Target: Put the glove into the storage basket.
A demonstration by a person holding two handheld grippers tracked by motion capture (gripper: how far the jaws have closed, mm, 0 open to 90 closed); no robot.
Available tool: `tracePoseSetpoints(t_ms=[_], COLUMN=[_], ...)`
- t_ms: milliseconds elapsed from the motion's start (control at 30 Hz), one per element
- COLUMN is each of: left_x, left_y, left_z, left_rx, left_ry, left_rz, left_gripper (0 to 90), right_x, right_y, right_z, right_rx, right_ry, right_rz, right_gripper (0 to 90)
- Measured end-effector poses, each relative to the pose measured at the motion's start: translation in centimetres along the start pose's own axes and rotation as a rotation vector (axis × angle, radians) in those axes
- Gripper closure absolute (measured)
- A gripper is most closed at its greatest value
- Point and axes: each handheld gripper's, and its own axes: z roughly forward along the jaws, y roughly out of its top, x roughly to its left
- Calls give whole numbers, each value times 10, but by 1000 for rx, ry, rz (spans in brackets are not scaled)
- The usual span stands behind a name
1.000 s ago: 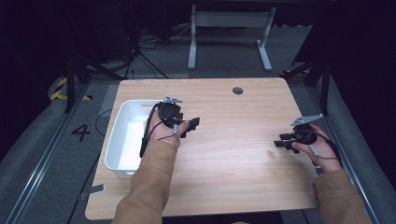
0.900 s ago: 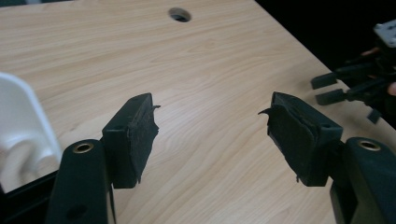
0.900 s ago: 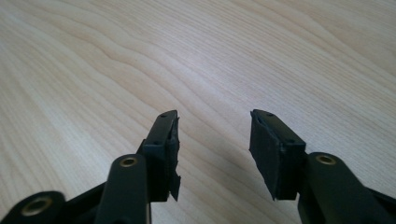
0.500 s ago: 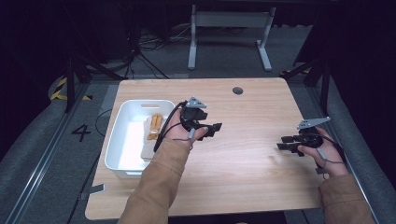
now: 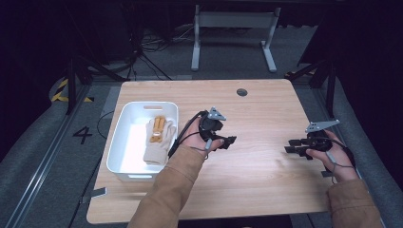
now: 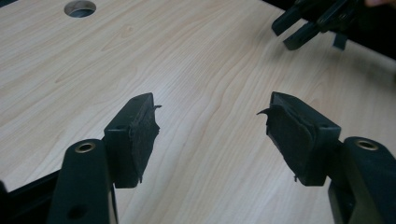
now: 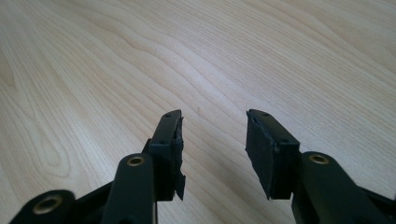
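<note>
We hold our left gripper [image 5: 227, 141] just above the pale wooden table [image 5: 266, 178], near its middle, jaws spread wide with nothing between them and pointing toward three o'clock. In the left gripper view only bare woodgrain lies between the black pads [image 6: 135, 135]. At nine o'clock from that gripper sits the white rectangular plastic bin [image 5: 119, 147], and inside it lies the beige knitted glove with orange-yellow fingers [image 5: 158, 135], just beside the bin's right wall. Our right gripper [image 5: 295, 145] hovers toward the table's three o'clock edge, well apart from the left one, jaws parted and empty, pointing toward nine o'clock.
</note>
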Motion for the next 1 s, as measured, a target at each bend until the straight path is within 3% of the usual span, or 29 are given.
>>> tracePoseSetpoints(t_ms=[133, 400, 667, 1000], left_x=[0, -2, -5, -6], left_y=[-9, -32, -49, -67], left_z=[5, 20, 38, 57], left_rx=[-40, -67, -133, -151], left_ry=[-54, -85, -102, -83], left_rz=[-3, 21, 2, -18], left_gripper=[342, 353, 364, 367], right_x=[0, 3, 4, 4], right_y=[0, 1, 1, 0], right_z=[2, 4, 8, 12], right_rx=[8, -2, -5, -8], right_ry=[15, 36, 54, 65], right_rz=[-18, -57, -56, -51], right_gripper=[576, 574, 567, 559])
